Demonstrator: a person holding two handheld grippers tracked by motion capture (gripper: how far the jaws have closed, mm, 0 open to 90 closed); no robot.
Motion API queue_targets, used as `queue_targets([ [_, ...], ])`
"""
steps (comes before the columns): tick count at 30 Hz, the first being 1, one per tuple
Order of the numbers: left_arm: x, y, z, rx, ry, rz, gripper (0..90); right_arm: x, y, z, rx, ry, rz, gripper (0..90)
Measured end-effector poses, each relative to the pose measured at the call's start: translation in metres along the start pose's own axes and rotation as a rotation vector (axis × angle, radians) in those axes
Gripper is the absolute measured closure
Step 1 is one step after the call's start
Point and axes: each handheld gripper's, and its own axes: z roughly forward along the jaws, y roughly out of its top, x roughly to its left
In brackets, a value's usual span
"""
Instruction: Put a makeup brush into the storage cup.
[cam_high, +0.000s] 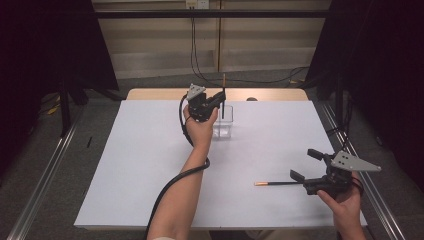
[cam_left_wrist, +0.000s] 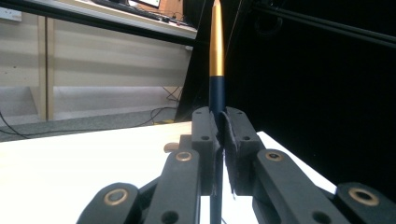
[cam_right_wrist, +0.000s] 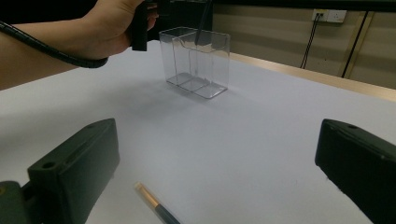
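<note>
Pens: my left gripper (cam_high: 220, 98) clenches one upright pen (cam_left_wrist: 216, 56) over the clear box (cam_right_wrist: 196, 63); right gripper (cam_high: 302, 165) released; second pen (cam_high: 277, 184) lies on white table (cam_high: 145, 165).

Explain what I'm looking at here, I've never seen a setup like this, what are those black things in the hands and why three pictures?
A person holds a hand-operated tool in each hand. Each has two black jaws and its own camera.

The high view looks down on a white table. The other two pictures look along each tool's jaws.

The left gripper is shut on a dark blue pen with a gold end, held upright over a clear plastic two-compartment holder.

The right gripper is open, its jaws either side of the near end of a second pen that lies flat on the table.
</note>
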Motion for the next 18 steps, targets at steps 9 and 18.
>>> queue_targets([
  [9, -0.0013, -0.0013, 0.0009, 0.006, 0.002, 0.014, 83.5, -0.0006, -0.0001, -0.0001, -0.003, 0.001, 0.001, 0.0],
  [18, -0.0012, -0.0032, 0.0018, 0.009, 0.007, 0.02, 83.5, 0.0003, 0.0, 0.0007, 0.0, 0.005, -0.002, 0.0],
])
